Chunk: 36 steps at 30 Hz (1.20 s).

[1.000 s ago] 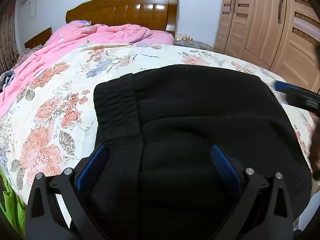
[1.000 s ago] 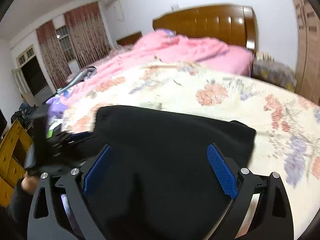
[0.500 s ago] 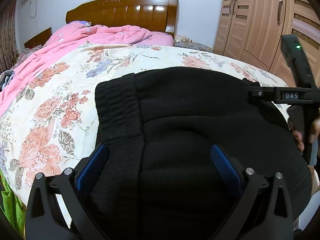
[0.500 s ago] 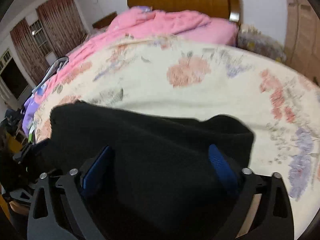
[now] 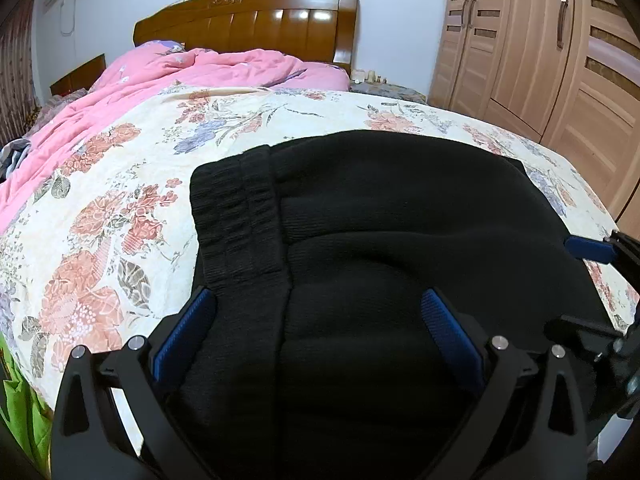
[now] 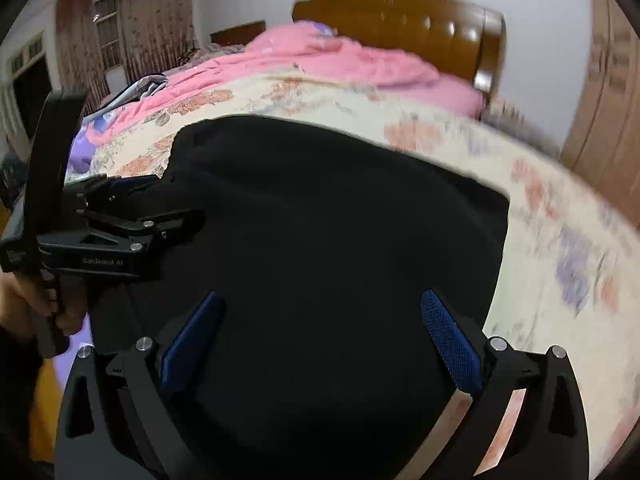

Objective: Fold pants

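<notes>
Black pants (image 5: 380,220) lie folded into a thick bundle on the floral bedspread (image 5: 120,208), with the ribbed waistband (image 5: 236,216) at the left. My left gripper (image 5: 316,308) hovers open over the near part of the bundle, its blue pads (image 5: 188,328) spread wide. The right gripper (image 5: 580,288) shows at the right edge beside the bundle. In the right wrist view, which is motion-blurred, the pants (image 6: 340,220) fill the middle. There my right gripper (image 6: 320,312) is open above them. The left gripper (image 6: 176,198), held by a hand (image 6: 24,300), sits at the pants' left side.
A pink quilt (image 5: 160,76) is heaped toward the wooden headboard (image 5: 248,20). Wooden wardrobe doors (image 5: 560,60) stand on the right. Loose clothes (image 6: 132,88) lie at the bed's far left, and a curtained window (image 6: 108,32) is behind. Green fabric (image 5: 20,408) hangs off the bed's near left.
The right gripper has dropped from a raised spot at the pants' right side to low at their right edge, and its view has swung. The left gripper has held still.
</notes>
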Each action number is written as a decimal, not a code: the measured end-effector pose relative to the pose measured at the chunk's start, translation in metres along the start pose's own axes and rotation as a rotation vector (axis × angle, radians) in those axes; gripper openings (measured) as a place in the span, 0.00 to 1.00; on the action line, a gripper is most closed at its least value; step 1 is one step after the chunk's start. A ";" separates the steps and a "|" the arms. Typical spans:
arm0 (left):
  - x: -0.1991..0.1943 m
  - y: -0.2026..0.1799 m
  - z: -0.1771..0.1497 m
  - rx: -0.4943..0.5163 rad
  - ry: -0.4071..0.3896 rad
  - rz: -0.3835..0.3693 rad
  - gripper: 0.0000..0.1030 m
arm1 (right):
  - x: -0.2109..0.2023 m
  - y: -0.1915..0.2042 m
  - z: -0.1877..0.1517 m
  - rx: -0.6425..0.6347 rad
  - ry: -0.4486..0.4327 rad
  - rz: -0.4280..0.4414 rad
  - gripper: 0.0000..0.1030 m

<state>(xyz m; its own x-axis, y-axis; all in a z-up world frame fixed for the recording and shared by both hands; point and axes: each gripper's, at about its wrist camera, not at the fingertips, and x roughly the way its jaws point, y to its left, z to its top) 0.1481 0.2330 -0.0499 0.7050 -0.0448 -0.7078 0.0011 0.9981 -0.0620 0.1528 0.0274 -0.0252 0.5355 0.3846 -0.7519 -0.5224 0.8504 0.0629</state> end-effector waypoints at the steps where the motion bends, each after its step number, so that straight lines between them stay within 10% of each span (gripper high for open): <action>1: 0.000 0.000 0.001 0.000 0.005 0.000 0.99 | -0.008 0.001 0.002 0.017 -0.006 -0.034 0.94; 6: -0.038 0.005 0.014 -0.076 0.031 0.065 0.98 | -0.052 0.026 -0.019 -0.066 -0.127 -0.025 0.94; 10: -0.081 -0.005 0.048 -0.097 -0.113 -0.124 0.98 | -0.027 0.026 -0.034 -0.068 -0.065 -0.005 0.95; 18: 0.040 -0.033 0.081 0.091 0.158 -0.056 0.98 | -0.019 0.014 -0.034 -0.001 -0.046 0.065 0.96; 31: 0.016 0.005 0.069 -0.103 0.034 -0.264 0.98 | -0.019 0.013 -0.033 0.011 -0.058 0.057 0.96; 36: -0.047 -0.010 0.042 -0.035 -0.091 -0.008 0.98 | -0.049 0.021 -0.044 0.005 -0.153 0.023 0.96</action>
<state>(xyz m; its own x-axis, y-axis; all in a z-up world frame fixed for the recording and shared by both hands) 0.1452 0.2274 0.0137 0.7664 -0.0471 -0.6406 -0.0167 0.9955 -0.0932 0.0868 0.0103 -0.0154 0.6184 0.4535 -0.6418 -0.5324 0.8425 0.0824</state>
